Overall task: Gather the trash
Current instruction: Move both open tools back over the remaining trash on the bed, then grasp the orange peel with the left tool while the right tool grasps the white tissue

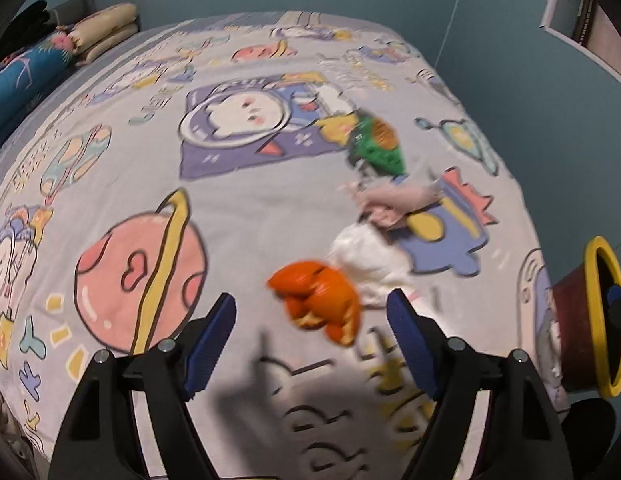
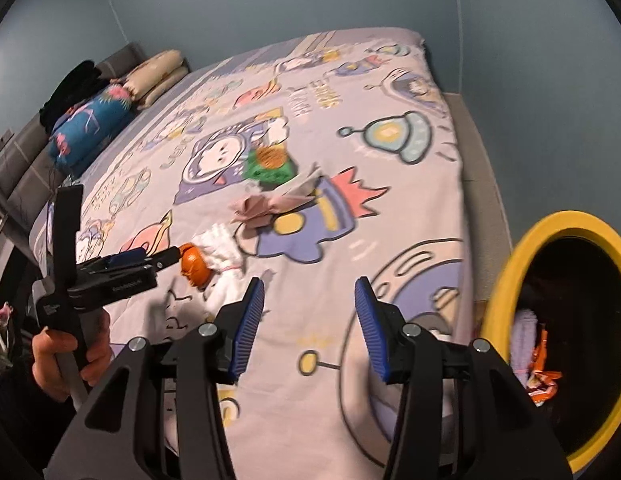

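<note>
On the cartoon-print bed sheet (image 1: 246, 208) lies an orange peel (image 1: 314, 300), with a white tissue (image 1: 370, 260), crumpled pink paper (image 1: 390, 204) and a green packet (image 1: 376, 144) beyond it. My left gripper (image 1: 310, 300) is open, with the peel just ahead of its fingertips and no contact visible. The right wrist view shows it from the side (image 2: 170, 258), close to the peel (image 2: 194, 266). My right gripper (image 2: 308, 292) is open over bare sheet with nothing between its pads. A yellow-rimmed bin (image 2: 506, 280) sits right beside it, with wrappers and tissue inside.
Folded bedding (image 1: 102, 32) and a blue patterned bolster (image 2: 90, 124) lie at the bed's far left by the headboard. Blue-green walls close the far side and the right. A person's hand (image 2: 66, 356) grips the left gripper's handle. The bin (image 1: 598, 312) is off the bed's right edge.
</note>
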A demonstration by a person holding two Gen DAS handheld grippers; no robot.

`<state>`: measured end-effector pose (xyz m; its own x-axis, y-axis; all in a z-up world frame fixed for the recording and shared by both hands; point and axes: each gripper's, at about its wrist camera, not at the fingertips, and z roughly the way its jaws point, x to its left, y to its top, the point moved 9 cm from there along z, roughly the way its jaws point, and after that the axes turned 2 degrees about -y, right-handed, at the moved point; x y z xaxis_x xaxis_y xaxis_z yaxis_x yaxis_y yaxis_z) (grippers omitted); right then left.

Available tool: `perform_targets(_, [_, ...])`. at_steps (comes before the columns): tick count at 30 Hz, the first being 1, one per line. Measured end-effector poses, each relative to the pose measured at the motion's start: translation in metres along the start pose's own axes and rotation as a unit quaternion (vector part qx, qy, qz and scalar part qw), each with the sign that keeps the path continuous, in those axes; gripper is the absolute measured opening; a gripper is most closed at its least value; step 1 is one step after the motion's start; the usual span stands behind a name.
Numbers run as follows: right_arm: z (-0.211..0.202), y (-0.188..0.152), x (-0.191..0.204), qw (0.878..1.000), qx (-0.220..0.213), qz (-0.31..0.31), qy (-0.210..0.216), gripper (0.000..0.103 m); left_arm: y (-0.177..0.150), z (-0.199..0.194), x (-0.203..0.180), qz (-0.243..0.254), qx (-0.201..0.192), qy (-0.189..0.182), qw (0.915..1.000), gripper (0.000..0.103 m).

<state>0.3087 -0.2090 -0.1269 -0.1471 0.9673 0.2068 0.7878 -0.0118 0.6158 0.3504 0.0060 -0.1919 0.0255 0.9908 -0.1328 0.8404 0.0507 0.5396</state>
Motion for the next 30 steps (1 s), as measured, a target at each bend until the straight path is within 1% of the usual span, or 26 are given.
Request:
perform_targets(5, [0.018,-0.005,0.021,1.000,0.020,-0.020,0.004,0.045,-0.016,0.017,0.013,-0.008,0.016,0.001,0.9998,0.074])
perform_targets(10, [0.033,-0.009,0.037,0.999,0.034,-0.035,0.009,0.045,-0.024,0.030,0.010,0.009,0.025,0.005,0.9996,0.074])
perform_targets(17, [0.051,-0.014,0.050,0.997,0.055,-0.044,0.019,0.045,-0.016,0.047,0.015,0.002,0.033,0.015,0.9993,0.074])
perform_targets(22, [0.064,-0.019,0.061,0.996,0.070,-0.060,0.020,0.045,-0.002,0.058,0.019,0.002,0.031,0.027,0.9992,0.074])
perform_targets(30, [0.092,-0.028,0.076,0.991,0.101,-0.080,0.022,0.045,0.016,0.071,0.036,-0.024,0.031,0.026,0.9989,0.074])
